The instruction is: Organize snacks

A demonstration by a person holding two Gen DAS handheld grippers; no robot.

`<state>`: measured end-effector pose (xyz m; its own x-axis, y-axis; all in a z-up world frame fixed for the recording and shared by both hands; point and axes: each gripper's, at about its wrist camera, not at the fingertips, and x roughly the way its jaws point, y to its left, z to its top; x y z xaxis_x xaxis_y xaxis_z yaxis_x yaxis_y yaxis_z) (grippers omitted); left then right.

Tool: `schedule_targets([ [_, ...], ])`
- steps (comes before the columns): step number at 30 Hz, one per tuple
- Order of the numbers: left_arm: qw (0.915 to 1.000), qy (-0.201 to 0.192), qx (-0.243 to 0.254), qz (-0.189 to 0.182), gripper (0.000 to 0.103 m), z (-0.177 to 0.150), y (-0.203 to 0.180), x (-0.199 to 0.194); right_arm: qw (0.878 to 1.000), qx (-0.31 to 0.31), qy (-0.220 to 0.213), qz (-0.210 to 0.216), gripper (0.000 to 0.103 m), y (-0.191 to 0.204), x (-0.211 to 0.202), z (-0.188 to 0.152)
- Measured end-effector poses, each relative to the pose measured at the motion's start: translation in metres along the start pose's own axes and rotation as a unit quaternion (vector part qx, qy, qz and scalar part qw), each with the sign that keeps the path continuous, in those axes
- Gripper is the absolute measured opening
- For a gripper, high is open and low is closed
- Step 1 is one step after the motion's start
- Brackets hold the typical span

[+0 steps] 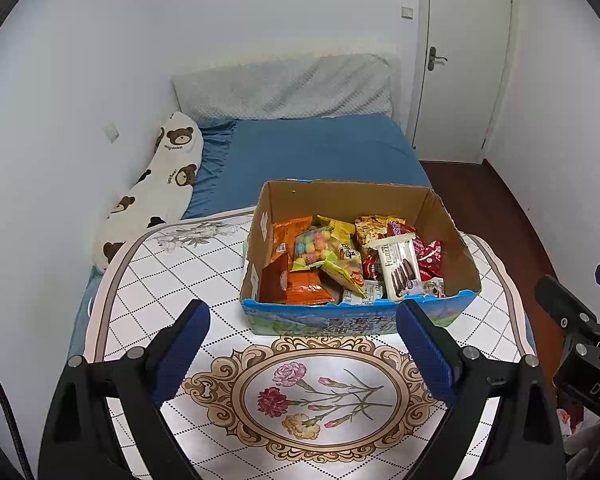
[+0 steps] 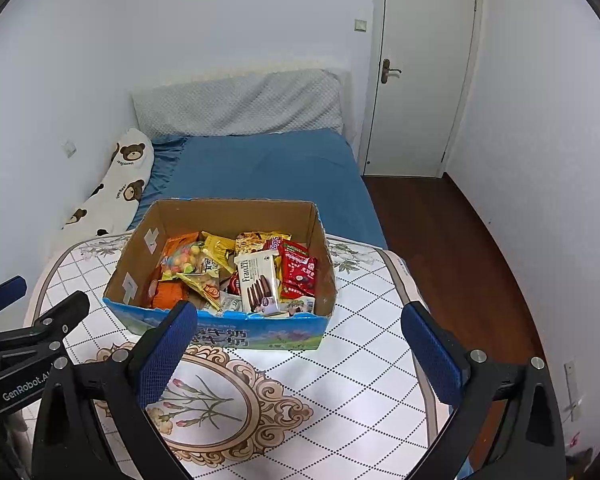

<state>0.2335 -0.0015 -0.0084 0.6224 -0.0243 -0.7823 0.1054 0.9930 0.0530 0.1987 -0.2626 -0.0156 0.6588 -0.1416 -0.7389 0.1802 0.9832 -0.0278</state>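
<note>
Both tongs hang released and empty: we see the left tongs (image 1: 302,344) spread wide over the tabletop (image 1: 172,280), just short of the snack box (image 1: 352,318), touching nothing. Right tongs (image 2: 298,346) are spread wide too, above the tabletop (image 2: 372,344), with the left blue pad overlapping the box front in that view; we cannot tell if it touches.

We see the cardboard snack box (image 2: 220,330) open at the top, sitting on the patterned tabletop toward its far side, blue printed panel facing us. Inside, snacks are piled loosely: an orange packet (image 1: 296,236) at the left, a bag of coloured candy balls (image 1: 314,246) near the middle, a white Franzzi biscuit pack (image 1: 400,268) standing tilted toward the right, red packets (image 1: 430,256) at the right wall.

Behind the tabletop we see a bed (image 1: 320,152) with a blue sheet, a bear-print pillow (image 1: 156,192) along the wall, and a white door (image 1: 460,60), closed.
</note>
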Motion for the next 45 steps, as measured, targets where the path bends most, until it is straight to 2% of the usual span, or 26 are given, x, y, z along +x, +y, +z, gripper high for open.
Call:
schedule_targets([
  [18, 0.9999, -0.015, 0.004, -0.004, 0.095, 0.003, -0.002, -0.014, 1.0, 0.008, -0.007, -0.002, 0.103, -0.007, -0.012, 0.003],
  [45, 0.9998, -0.016, 0.006, -0.005, 0.095, 0.003, -0.003, -0.022, 1.0, 0.025, -0.004, 0.0, 0.103, -0.016, -0.019, -0.002],
])
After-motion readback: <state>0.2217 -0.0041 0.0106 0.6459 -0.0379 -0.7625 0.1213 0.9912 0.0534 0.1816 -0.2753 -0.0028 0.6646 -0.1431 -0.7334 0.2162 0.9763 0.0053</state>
